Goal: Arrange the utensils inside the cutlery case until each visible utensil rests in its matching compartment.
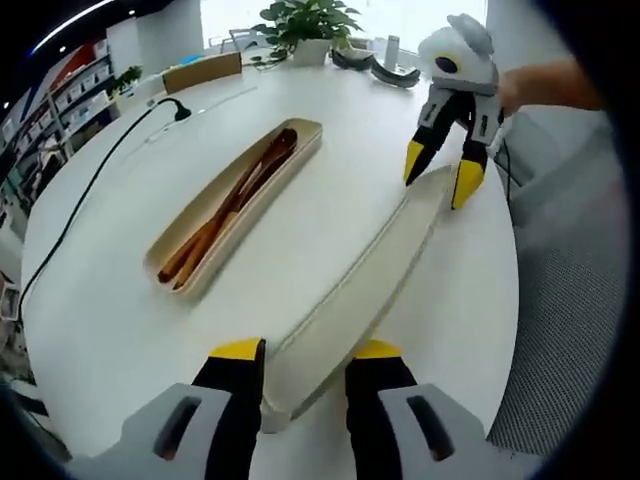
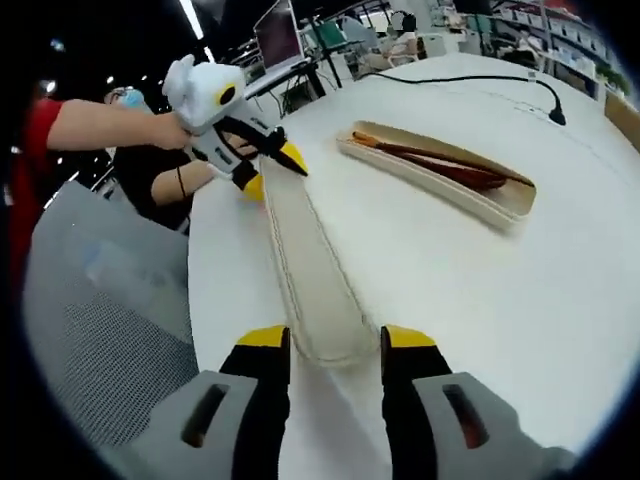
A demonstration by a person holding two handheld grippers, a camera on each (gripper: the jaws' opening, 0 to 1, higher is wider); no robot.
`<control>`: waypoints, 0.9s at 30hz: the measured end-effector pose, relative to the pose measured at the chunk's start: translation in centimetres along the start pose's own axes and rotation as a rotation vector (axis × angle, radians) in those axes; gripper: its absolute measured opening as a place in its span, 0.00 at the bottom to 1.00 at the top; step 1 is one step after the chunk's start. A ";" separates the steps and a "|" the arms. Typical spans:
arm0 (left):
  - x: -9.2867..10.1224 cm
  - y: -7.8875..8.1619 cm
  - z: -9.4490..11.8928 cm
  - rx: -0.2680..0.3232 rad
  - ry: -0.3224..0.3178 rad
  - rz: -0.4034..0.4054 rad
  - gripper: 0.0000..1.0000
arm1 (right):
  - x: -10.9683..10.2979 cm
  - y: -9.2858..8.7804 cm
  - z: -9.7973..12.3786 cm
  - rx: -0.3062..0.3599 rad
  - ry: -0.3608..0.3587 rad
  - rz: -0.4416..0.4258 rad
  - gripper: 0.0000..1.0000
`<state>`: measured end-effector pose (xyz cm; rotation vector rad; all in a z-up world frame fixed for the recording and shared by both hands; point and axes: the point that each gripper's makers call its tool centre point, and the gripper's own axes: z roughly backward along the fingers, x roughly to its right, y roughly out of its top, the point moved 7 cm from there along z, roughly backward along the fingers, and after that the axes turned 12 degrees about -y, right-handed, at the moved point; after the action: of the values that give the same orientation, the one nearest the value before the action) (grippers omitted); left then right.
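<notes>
In the left gripper view, the left claw (image 1: 305, 352) rises from the bottom with its yellow-tipped jaws apart, one on each side of the near end of the long cream lid (image 1: 365, 285). Whether the jaws press that end or merely flank it cannot be told. The lid lies flat on the round white worktop (image 1: 110, 330) and runs away toward the right claw (image 1: 440, 170), whose jaws straddle the lid's far end, apart. Beside the lid, clearly separate, sits the open cutlery case (image 1: 195, 225), also cream, with brown wooden utensils (image 1: 235, 205) lying lengthwise inside; their shapes overlap and the compartments are hard to make out. This view alone shows a potted plant (image 1: 305, 25) at the far edge and a black cable (image 1: 85, 200) curving across the worktop.

In the right gripper view, the right claw (image 2: 335, 340) has its jaws apart around the rounded near end of the lid (image 2: 310, 270), contact again unclear. The left claw (image 2: 272, 170) sits at the far end, held by a person's hand (image 2: 165, 130). The case (image 2: 440, 170) lies to the right with the dark utensils (image 2: 440, 162) inside. Here a grey mesh chair (image 2: 100, 320) stands beside the worktop (image 2: 500, 320).
</notes>
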<state>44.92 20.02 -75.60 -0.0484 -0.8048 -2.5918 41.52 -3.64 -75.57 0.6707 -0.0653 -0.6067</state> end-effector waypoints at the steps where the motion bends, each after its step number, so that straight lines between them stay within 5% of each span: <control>1: 0.1 0.1 -0.1 -0.004 -0.005 0.007 0.31 | -0.1 -0.1 -0.1 -0.003 -0.008 0.011 0.30; 7: 0.0 0.2 0.0 -0.031 -0.020 -0.010 0.29 | 0.3 -0.3 -0.1 0.037 -0.019 0.014 0.26; 10: 0.0 0.1 0.1 -0.053 -0.027 -0.027 0.27 | 1.2 -0.9 0.2 -0.036 -0.009 -0.023 0.10; 11: 0.0 0.2 0.1 -0.058 -0.030 -0.036 0.27 | 1.8 -0.5 0.0 0.023 -0.029 0.023 0.10; 22: -0.2 0.6 0.1 -0.055 -0.011 -0.075 0.32 | 2.5 -0.9 0.5 0.120 0.062 -0.358 0.12; 27: -0.5 0.8 0.1 -0.032 0.011 -0.118 0.42 | 2.6 -0.7 1.3 0.158 0.156 -0.531 0.12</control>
<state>45.66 19.65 -75.17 0.0041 -0.7842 -2.7130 42.99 -6.18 -75.27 0.8947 0.2195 -1.0643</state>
